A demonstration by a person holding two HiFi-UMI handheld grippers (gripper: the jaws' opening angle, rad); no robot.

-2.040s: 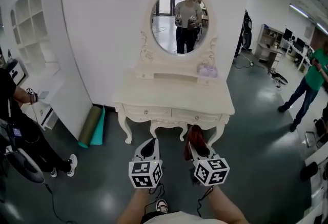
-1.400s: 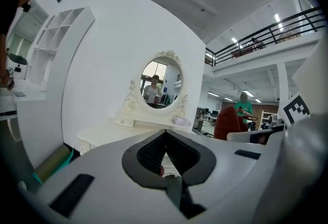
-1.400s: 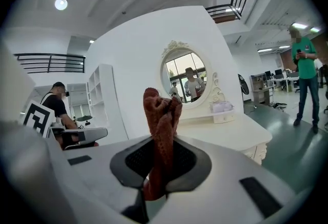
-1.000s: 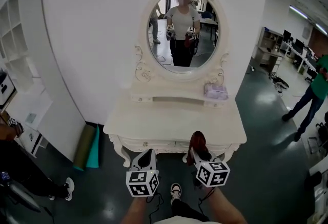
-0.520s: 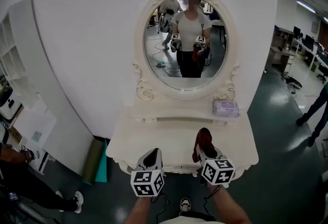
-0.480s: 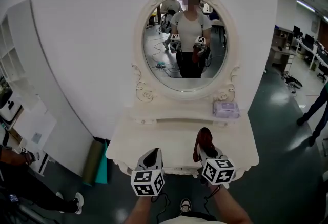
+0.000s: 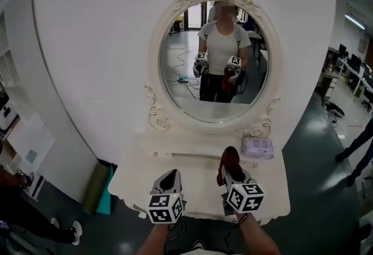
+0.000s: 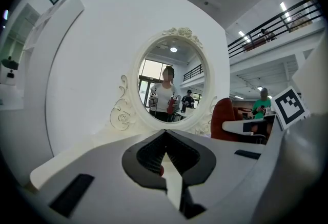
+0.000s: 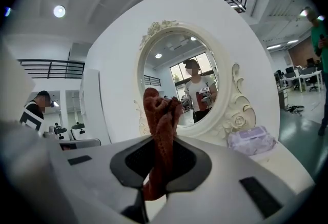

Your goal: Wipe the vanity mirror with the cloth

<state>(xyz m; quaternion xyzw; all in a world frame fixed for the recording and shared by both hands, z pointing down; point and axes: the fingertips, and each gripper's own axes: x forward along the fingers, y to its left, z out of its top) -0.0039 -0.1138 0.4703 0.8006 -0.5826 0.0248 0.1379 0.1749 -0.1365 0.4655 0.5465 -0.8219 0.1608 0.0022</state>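
The person stands at a white vanity (image 7: 145, 181) and faces its oval mirror (image 7: 213, 61), which sits upright in a carved white frame against a white wall. Both grippers are low over the front part of the vanity top, side by side and apart, pointing towards the mirror. The left gripper (image 7: 169, 174) has its jaws together with nothing between them. The right gripper (image 7: 231, 170) is clamped on a rust-red cloth (image 7: 229, 159). The cloth stands up out of the jaws in a bunched wad, and a shorter end hangs below them. The cloth is not touching the glass; it sits in front of the mirror and below its lower rim. A pack of wipes (image 7: 257, 147) lies on the raised shelf at the mirror's base, on the right, just beside the frame's scrollwork. The glass reflects the person holding both grippers, with the cloth in one of them. On the dark floor left of the vanity, two rolled mats (image 7: 93, 189), one olive and one teal, lie side by side near the wall.
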